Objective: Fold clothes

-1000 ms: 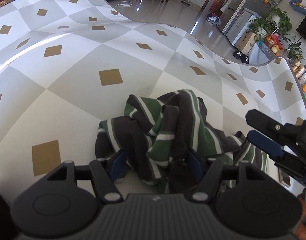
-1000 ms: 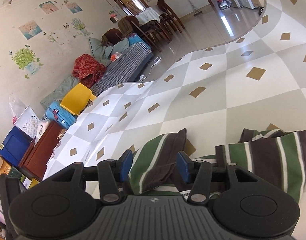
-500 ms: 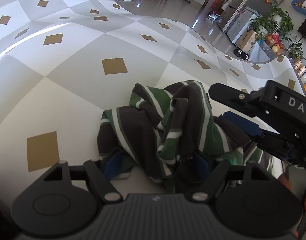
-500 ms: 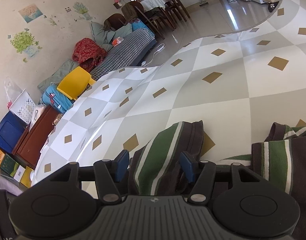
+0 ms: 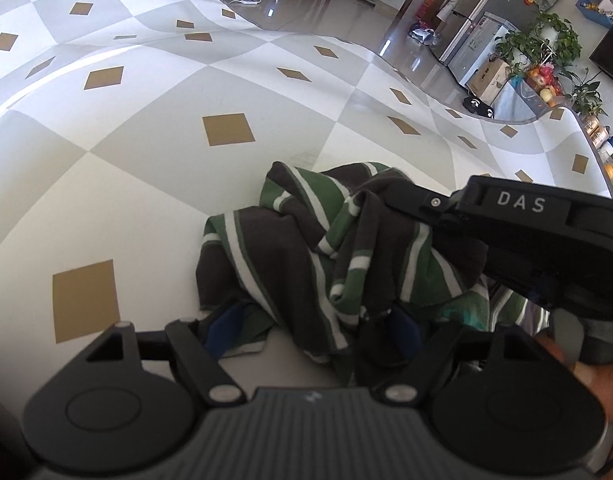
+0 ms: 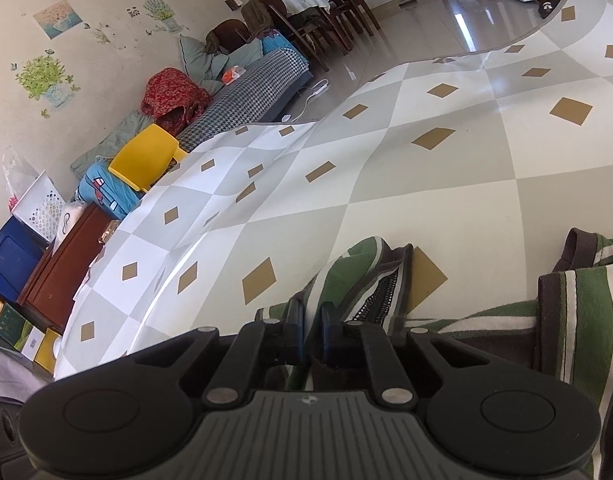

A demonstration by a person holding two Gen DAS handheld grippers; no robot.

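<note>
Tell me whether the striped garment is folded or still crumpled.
Crumpled. The striped garment lies bunched in uneven ridges on the checkered tablecloth, with no flat, squared edges; a loose part trails toward the right gripper.

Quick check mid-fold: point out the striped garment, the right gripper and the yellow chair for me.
Green, grey and white striped knit garment (image 5: 306, 256): left wrist view, middle of the crumpled heap.
Black right gripper (image 6: 312, 320): right wrist view, between its fingertips, closing on a garment fold.
Yellow plastic chair (image 6: 144, 156): right wrist view, seat.

Black matte left gripper (image 5: 314, 332) body, ribbed grey top, silver screws, blue-padded fingers (image 5: 226, 328). Right gripper (image 6: 311, 326) alike, lettered "DAS" in white.
</note>
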